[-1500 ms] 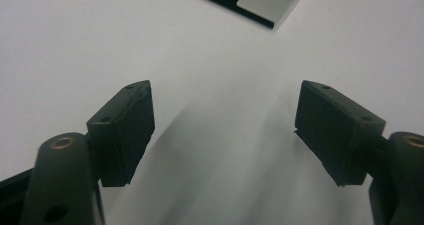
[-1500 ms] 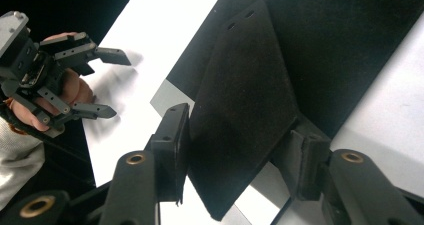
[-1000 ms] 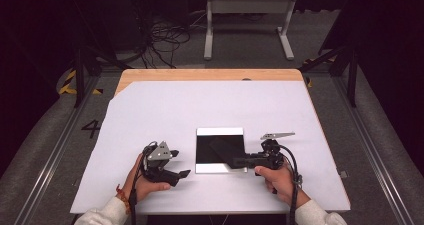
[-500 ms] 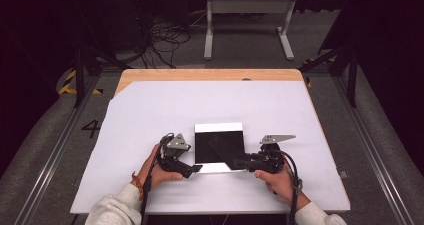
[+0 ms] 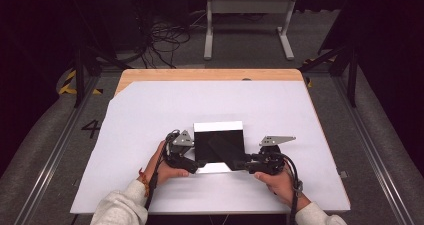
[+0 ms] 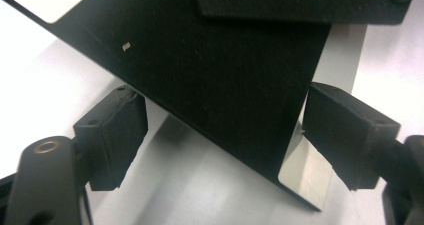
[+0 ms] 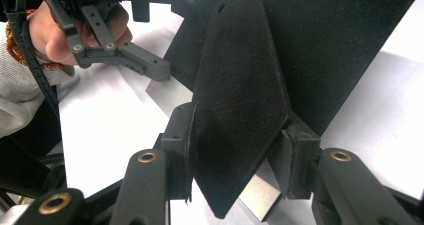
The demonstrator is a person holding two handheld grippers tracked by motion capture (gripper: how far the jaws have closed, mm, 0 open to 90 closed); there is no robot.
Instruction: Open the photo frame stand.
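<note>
A black square sheet (image 5: 220, 142) lies on a silvery plate (image 5: 218, 126) whose bands show at its far and near edges. A narrow, pointed black strip (image 7: 240, 100) with two holes lies slanted across the sheet. My right gripper (image 7: 240, 130) is shut on its near end; from above this gripper (image 5: 246, 164) is at the sheet's near right corner. My left gripper (image 6: 225, 135) is open, and its pads (image 6: 117, 135) straddle the sheet's near left corner (image 6: 240, 110) without touching it. From above it (image 5: 194, 162) sits at that corner.
A white cover (image 5: 150, 115) spreads over the wooden table (image 5: 200, 75). A person's hands hold both grippers near the front edge. Metal rails run along both sides, and cables and a stand's legs (image 5: 247, 25) lie on the floor beyond.
My left gripper has moved right, from the bare cover to the sheet's near left corner. The right gripper has stayed in place, shut on the strip.
</note>
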